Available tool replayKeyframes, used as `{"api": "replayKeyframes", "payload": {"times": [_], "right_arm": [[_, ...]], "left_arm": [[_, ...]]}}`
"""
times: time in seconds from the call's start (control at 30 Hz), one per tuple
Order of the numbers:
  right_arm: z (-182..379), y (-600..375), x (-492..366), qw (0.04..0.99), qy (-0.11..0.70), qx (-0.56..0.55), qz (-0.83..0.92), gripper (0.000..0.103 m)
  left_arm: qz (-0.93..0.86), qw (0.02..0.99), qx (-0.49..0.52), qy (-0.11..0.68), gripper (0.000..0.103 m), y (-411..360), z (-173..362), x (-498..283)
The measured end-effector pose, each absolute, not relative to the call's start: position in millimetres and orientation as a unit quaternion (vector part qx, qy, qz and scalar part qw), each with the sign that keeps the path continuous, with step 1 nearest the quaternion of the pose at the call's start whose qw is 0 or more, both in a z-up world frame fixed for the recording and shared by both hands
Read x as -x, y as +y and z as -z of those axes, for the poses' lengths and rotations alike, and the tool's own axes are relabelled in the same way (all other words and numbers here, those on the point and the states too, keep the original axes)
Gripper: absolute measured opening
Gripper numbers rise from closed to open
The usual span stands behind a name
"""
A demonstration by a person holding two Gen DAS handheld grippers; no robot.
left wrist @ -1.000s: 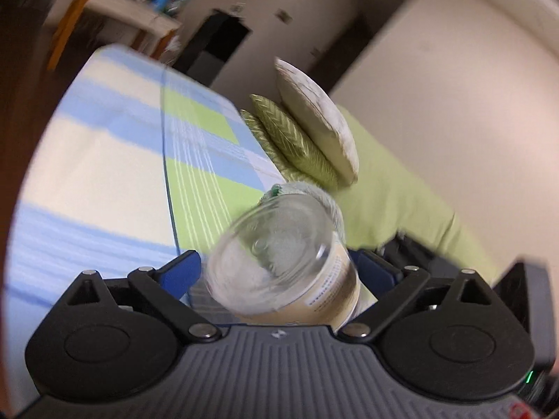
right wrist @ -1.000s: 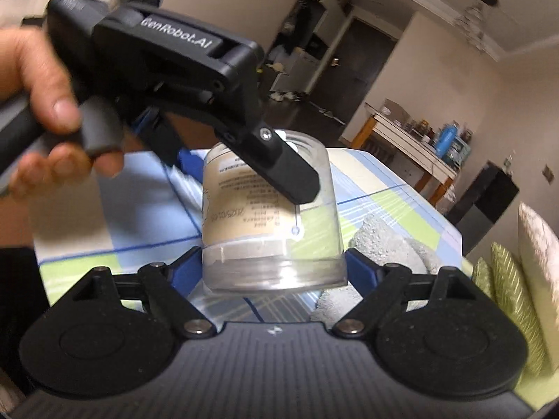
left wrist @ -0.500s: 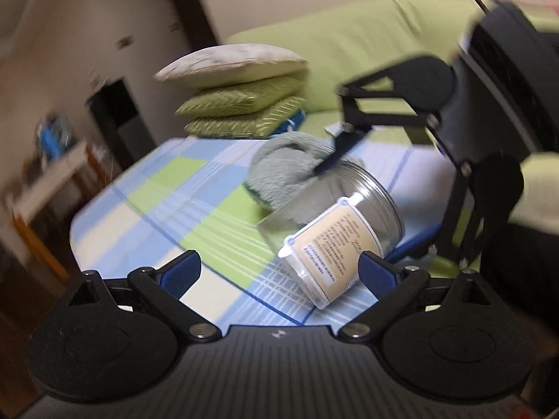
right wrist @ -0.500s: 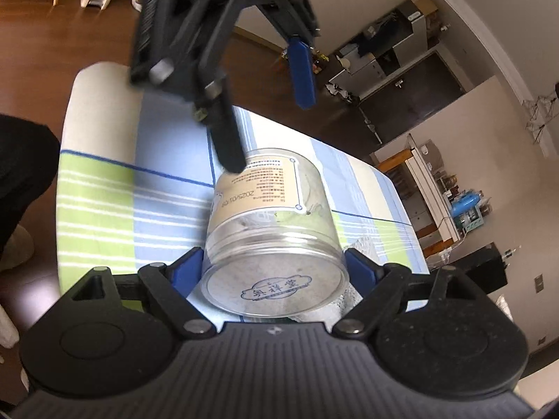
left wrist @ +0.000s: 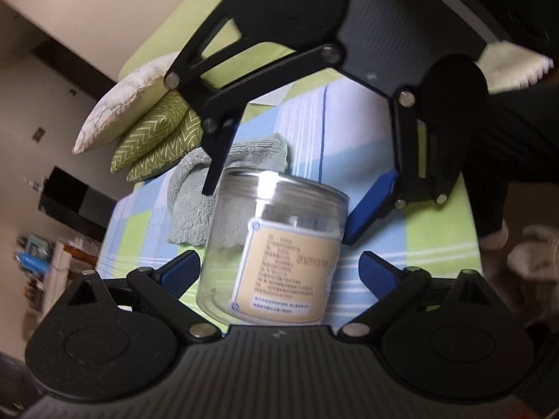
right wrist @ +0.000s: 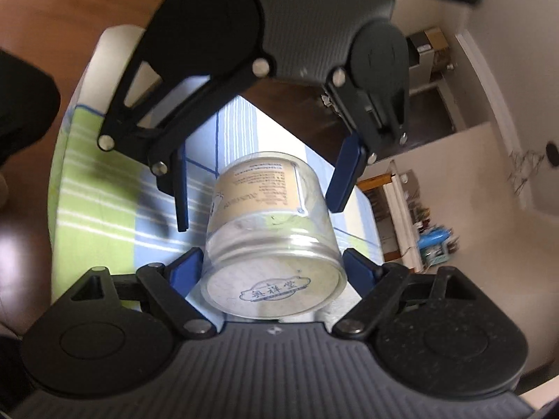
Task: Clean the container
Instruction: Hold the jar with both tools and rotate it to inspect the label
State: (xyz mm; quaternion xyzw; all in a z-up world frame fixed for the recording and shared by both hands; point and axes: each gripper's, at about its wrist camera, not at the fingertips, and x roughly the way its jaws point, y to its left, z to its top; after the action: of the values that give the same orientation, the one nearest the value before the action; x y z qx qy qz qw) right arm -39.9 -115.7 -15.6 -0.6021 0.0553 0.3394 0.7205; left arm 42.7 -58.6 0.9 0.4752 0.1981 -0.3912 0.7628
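Left wrist view: clear labelled container tilted over the striped desk, set between the released fingers of the left gripper, with a gap on its right side. Right wrist view: right gripper fingers clenched on the container's near, logo-stamped end. Grey cloth lying on the desk just beyond, far left.

Blue-green-white striped tablecloth over the table, grey towel on it
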Motion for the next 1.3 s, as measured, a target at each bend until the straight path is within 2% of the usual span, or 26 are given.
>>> {"api": "replayKeyframes", "payload": {"times": [0.13,0.23,0.4,0.53,0.67,0.8,0.93,1.0,1.07,1.17,1.3], "right_arm": [[20,-116,46,0.71,0.042,0.618,-0.336,0.088],[18,-115,44,0.712,0.037,0.617,-0.334,0.088],[11,-116,34,0.749,0.07,0.569,-0.334,0.088],[-2,-134,12,0.805,0.145,0.456,-0.351,0.088],[-7,-164,-11,0.855,0.233,0.294,-0.357,0.088],[-7,-199,-31,0.876,0.287,0.129,-0.366,0.086],[0,-224,-52,0.869,0.314,-0.004,-0.383,0.069],[1,-226,-55,0.866,0.315,-0.023,-0.388,0.059],[3,-226,-57,0.864,0.313,-0.034,-0.392,0.045],[5,-226,-59,0.861,0.312,-0.052,-0.398,0.033],[7,-226,-61,0.857,0.309,-0.074,-0.406,0.029]], "left_arm": [[0.394,0.784,-0.435,0.202,0.098,-44,-7,-45],[0.384,0.794,-0.423,0.207,0.098,-43,-7,-51],[0.376,0.801,-0.416,0.21,0.098,-39,-5,-50],[0.369,0.803,-0.414,0.219,0.098,-44,-2,-50],[0.361,0.805,-0.404,0.243,0.098,-51,-4,-66],[0.359,0.796,-0.402,0.276,0.096,-55,-7,-79],[0.37,0.77,-0.42,0.307,0.094,-59,-13,-87],[0.373,0.756,-0.432,0.321,0.094,-61,-15,-87],[0.374,0.744,-0.443,0.332,0.094,-62,-15,-89],[0.377,0.734,-0.453,0.339,0.093,-69,-17,-99],[0.383,0.713,-0.468,0.354,0.092,-83,-14,-109]]}}
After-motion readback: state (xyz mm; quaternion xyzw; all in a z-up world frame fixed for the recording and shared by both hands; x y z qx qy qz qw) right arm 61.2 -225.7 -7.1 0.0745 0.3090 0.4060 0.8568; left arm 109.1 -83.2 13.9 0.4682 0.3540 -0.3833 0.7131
